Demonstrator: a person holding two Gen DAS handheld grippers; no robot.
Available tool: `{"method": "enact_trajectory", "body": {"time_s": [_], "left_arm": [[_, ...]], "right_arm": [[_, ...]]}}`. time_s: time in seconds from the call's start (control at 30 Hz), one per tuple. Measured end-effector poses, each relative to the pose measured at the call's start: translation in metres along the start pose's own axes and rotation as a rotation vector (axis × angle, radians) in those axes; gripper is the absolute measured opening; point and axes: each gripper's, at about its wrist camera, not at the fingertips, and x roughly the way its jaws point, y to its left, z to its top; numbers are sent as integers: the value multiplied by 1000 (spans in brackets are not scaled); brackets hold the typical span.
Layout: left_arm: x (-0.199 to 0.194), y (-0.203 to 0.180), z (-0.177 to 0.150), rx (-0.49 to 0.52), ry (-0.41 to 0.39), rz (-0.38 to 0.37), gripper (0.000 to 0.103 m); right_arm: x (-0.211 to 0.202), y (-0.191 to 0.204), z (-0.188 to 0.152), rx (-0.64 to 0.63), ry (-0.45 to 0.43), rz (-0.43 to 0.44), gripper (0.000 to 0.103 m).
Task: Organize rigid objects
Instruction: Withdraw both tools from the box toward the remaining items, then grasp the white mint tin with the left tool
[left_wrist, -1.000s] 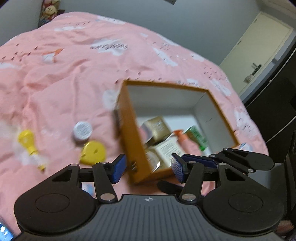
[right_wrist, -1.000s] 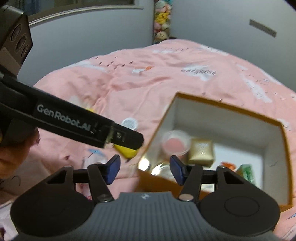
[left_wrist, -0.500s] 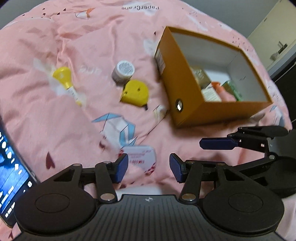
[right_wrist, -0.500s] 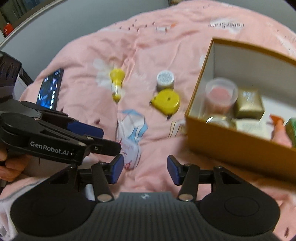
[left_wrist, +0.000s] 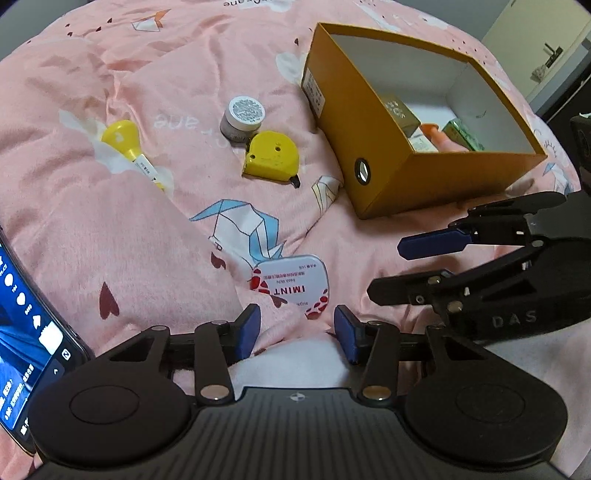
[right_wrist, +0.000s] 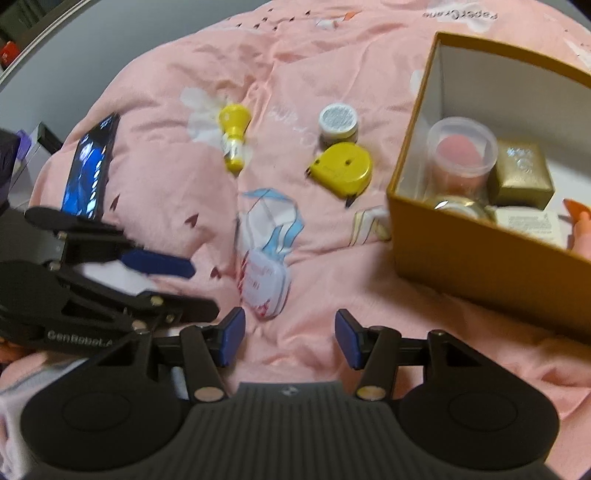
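A white IMINT mint tin (left_wrist: 291, 285) lies on the pink blanket just ahead of my open, empty left gripper (left_wrist: 297, 334); it also shows in the right wrist view (right_wrist: 264, 282). My right gripper (right_wrist: 290, 339) is open and empty, a little short of the tin. A yellow tape measure (left_wrist: 271, 157) (right_wrist: 343, 168), a small silver-lidded jar (left_wrist: 243, 118) (right_wrist: 338, 123) and a yellow-capped bottle (left_wrist: 129, 147) (right_wrist: 234, 138) lie further out. An orange box (left_wrist: 391, 173) (right_wrist: 480, 254) on the right holds several items.
A phone (left_wrist: 26, 354) (right_wrist: 90, 170) with a lit screen lies at the left on the blanket. The right gripper's body (left_wrist: 498, 266) sits to the right of the tin. A door (left_wrist: 546, 48) stands at far right.
Both grippers have pulled back from the box and lowered toward the blanket. The mint tin now lies close in front of both. Both stay open.
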Motion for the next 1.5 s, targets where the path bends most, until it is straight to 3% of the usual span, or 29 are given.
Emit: {"method": "enact_trajectory", "body": {"time_s": [0.17,0.23,0.3,0.53,0.67,0.9,0.97,1.2,1.37,1.5], "left_arm": [[5,2,5,-3,-17,-13,55],[12,-1,8,15,-9,15,57],[19,-7,11,49,3,51,60],[42,-15,21,63,47,84,70],[61,-23,24,98,105,85,69],[88,-32,23,162,152,169,69],[86,-35,20,179,140,188,63],[55,-27,12,115,53,203,21],[47,-12,12,54,30,178,21],[63,-19,16,109,46,227,26]], "right_arm": [[8,-3,8,7,13,-5,42],[13,-4,10,4,26,-7,29],[18,-5,11,0,43,-5,26],[24,-20,10,67,46,-15,25],[23,-30,8,119,38,-4,26],[27,-31,8,125,45,1,26],[27,-29,7,112,48,-4,26],[22,-22,6,71,31,-5,26],[23,-18,8,50,30,-13,26],[21,-15,8,37,24,-36,26]]}}
